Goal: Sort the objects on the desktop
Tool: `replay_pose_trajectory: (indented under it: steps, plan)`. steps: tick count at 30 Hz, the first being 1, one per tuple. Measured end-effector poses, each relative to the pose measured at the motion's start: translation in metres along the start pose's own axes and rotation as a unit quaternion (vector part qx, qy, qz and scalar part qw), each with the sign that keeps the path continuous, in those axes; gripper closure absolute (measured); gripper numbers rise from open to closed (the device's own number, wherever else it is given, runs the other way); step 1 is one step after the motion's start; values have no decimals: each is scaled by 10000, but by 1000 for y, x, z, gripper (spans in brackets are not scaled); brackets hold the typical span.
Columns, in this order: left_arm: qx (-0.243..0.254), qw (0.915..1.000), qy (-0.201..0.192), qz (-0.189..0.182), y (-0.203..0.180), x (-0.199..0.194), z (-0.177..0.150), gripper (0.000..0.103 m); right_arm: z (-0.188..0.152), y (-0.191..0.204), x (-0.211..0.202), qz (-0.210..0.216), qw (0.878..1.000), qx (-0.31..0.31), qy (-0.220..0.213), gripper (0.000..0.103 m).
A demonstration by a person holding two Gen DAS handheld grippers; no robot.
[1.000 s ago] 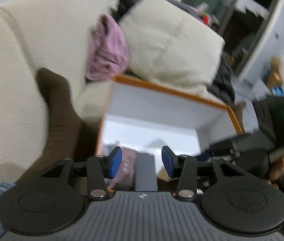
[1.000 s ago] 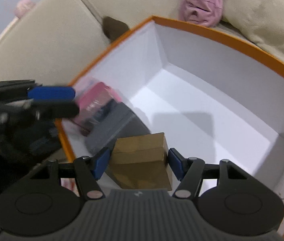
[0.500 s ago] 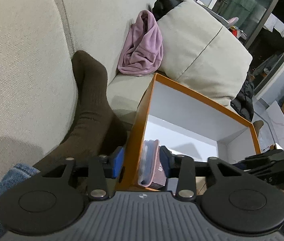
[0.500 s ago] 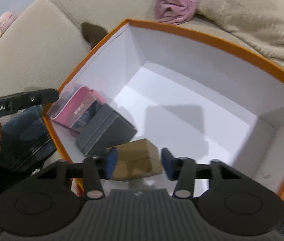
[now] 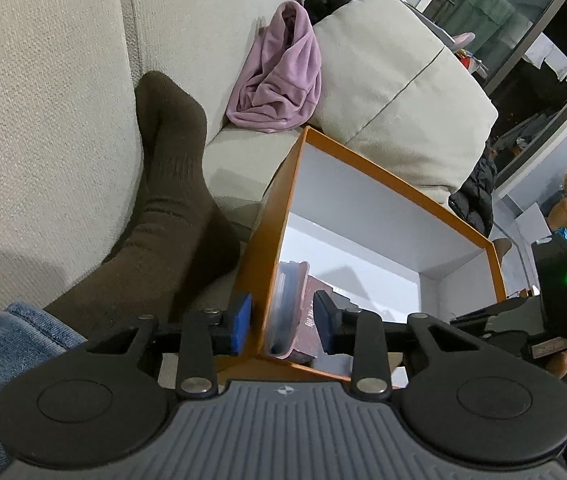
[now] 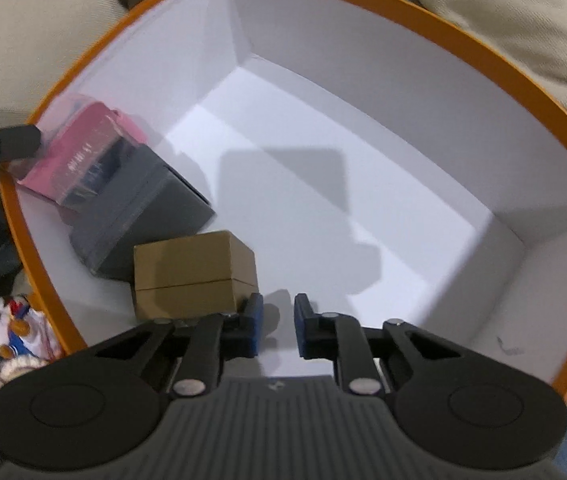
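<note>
One orange box (image 6: 435, 20), three items inside, left gripper (image 5: 281, 326) jaws closing astride its wall, right gripper (image 6: 275, 326) jaws closing, empty

Three small boxes (image 6: 193, 272) inside orange box (image 6: 483, 46)

The left wrist view looks low and obliquely along the sofa (image 5: 63, 100), close against the orange box's (image 5: 267, 240) corner, while the right wrist view peers steeply down into that same box (image 6: 463, 44), both sharing its white interior.
</note>
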State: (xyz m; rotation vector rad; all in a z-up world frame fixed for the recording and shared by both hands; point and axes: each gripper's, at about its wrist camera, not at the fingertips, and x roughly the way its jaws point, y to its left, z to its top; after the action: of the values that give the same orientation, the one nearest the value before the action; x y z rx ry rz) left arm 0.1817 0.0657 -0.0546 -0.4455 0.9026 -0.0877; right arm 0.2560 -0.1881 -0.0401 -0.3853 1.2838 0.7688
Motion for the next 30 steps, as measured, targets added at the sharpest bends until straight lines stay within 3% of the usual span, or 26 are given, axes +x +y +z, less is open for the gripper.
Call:
replay_pose_trajectory:
  steps: [8, 12, 20, 24, 27, 30]
  plan:
    - [-28, 10000, 6, -10, 1, 0, 0, 65, 11, 6, 10, 18, 9999, 5, -137, 91]
    - [-52, 10000, 13, -26, 2, 0, 0, 65, 17, 9, 14, 108, 9998, 160, -104, 100]
    - [-70, 10000, -2, -25, 2, 1, 1, 65, 13, 0, 8, 117, 9988, 454, -129, 97]
    - [-32, 10000, -53, 51, 1, 0, 1, 65, 10, 6, 1, -164, 9994, 291, -95, 97]
    - [-6, 10000, -32, 34, -1, 1, 0, 65, 8, 14, -1, 60, 9997, 241, -74, 98]
    - [9, 10000, -45, 62, -1, 1, 0, 65, 8, 17, -2, -33, 9997, 227, -112, 99]
